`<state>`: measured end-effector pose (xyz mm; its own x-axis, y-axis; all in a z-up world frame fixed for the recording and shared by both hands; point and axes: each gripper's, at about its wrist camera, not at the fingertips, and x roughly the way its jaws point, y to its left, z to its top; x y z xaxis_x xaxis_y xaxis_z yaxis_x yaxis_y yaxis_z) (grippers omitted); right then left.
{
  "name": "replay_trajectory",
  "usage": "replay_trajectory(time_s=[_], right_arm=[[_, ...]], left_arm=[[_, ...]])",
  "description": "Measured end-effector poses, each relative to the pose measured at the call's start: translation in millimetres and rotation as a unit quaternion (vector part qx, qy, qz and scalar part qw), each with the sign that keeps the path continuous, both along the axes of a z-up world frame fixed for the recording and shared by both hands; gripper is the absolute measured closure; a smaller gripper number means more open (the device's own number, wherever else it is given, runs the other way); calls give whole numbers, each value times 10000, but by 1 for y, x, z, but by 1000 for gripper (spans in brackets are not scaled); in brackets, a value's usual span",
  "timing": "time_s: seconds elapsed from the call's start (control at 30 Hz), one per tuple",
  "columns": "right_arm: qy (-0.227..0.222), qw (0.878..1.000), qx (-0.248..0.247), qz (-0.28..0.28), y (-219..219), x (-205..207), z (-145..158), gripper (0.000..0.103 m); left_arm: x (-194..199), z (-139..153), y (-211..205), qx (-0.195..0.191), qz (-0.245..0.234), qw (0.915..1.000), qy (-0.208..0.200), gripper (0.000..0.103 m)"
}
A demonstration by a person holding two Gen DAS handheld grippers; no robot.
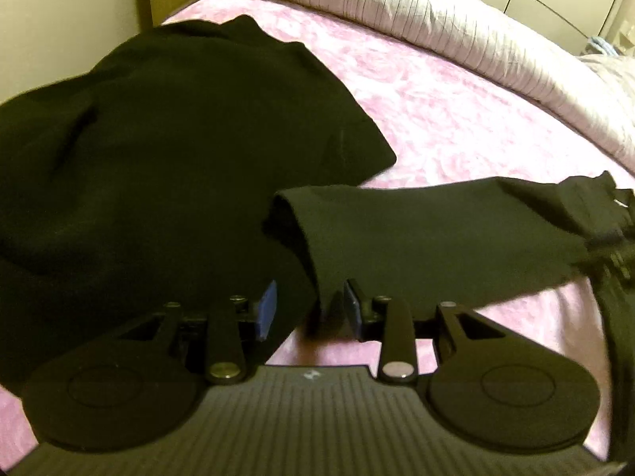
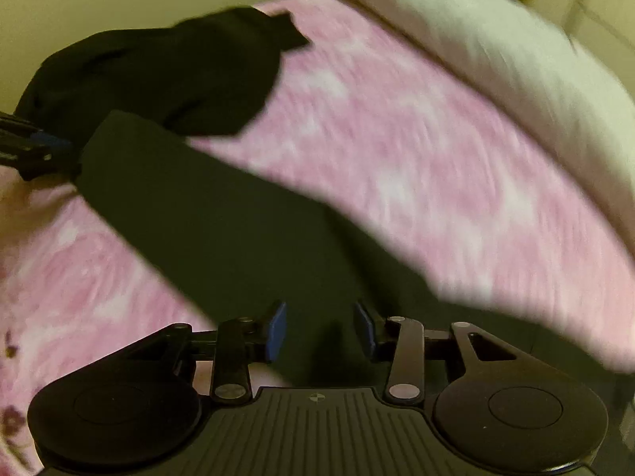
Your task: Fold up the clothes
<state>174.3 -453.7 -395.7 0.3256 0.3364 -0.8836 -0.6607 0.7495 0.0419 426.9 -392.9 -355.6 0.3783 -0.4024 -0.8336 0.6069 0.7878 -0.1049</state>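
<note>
Currently:
garment: black garment (image 1: pixel 166 127) lies on the pink bedspread (image 1: pixel 456 111), one strip of it lifted and stretched between both grippers
left gripper (image 1: pixel 309 309): blue pads apart, cloth edge hangs between them; can't tell if it's pinched
right gripper (image 2: pixel 321 329): pads apart, dark cloth fills the gap; grip unclear, view blurred
background: pale quilt (image 1: pixel 397 12) bunched along the bed's far edge

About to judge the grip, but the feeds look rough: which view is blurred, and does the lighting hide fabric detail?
Right wrist view: heavy motion smear across the pink bedspread and the black garment; only the right gripper is sharp. Left wrist view: mostly sharp, slight blur at the right edge. Both views: dim yellowish light, garment folds nearly lost in black, strong fisheye bending.
</note>
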Motion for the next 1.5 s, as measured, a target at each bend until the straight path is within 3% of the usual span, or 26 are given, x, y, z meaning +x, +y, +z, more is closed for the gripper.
replay_trajectory(time_s=[0.1, 0.2, 0.27, 0.37, 0.43, 0.53, 0.67, 0.8, 0.9, 1.0, 1.1, 1.17, 1.27, 1.33, 1.43, 1.5], right_arm=[[400, 9949, 121, -920, -30, -19, -8, 60], [469, 9819, 471, -1771, -58, -35, 3, 60], [470, 9721, 498, -2244, -75, -40, 6, 59], [973, 9548, 361, -2786, -98, -42, -8, 58], [1259, 9481, 290, -2905, -109, -47, -20, 58], [1243, 9449, 511, -2985, -121, -61, -17, 58], [1245, 9411, 583, -3090, -132, -80, -13, 58], [1255, 9368, 735, -3183, -148, -92, -10, 58], [1163, 9365, 634, -3248, -171, -94, 0, 58], [911, 9348, 397, -3410, -207, -96, 17, 58], [501, 9456, 436, -3186, -243, -76, 36, 58], [295, 9542, 407, -2950, -256, -48, 42, 57], [-6, 9653, 470, -2570, -280, 3, 49, 57], [-196, 9741, 451, -2208, -293, 39, 50, 57], [-431, 9839, 360, -1695, -302, 94, 45, 55], [-499, 9877, 269, -1455, -306, 127, 35, 54]], left_arm=[[-11, 11, -7, -3, -129, 9997, -217, 72], [-27, 20, -21, 52, -456, 9981, -418, 72], [-37, 18, -40, 92, -790, 9962, -357, 72], [-50, 13, -79, -2, -1399, 9901, -113, 72], [-62, 9, -118, -113, -1972, 9802, -102, 72], [-81, 3, -183, -335, -2795, 9595, -146, 72], [-95, -5, -261, -817, -3401, 9368, 0, 72], [-91, -34, -312, -365, -3684, 9290, 37, 72], [-66, -51, -312, 24, -3416, 9398, -120, 69], [-52, -32, -310, 86, -3001, 9534, -285, 73], [-39, -13, -309, 142, -2576, 9651, -450, 73], [-53, 3, -328, -1, -2635, 9633, -509, 72], [-87, 21, -366, -217, -2937, 9541, -549, 68], [-114, 20, -402, -341, -3287, 9424, -522, 62], [-152, 7, -462, -253, -3746, 9245, -659, 61], [-166, -4, -493, -208, -3812, 9217, -687, 61]])
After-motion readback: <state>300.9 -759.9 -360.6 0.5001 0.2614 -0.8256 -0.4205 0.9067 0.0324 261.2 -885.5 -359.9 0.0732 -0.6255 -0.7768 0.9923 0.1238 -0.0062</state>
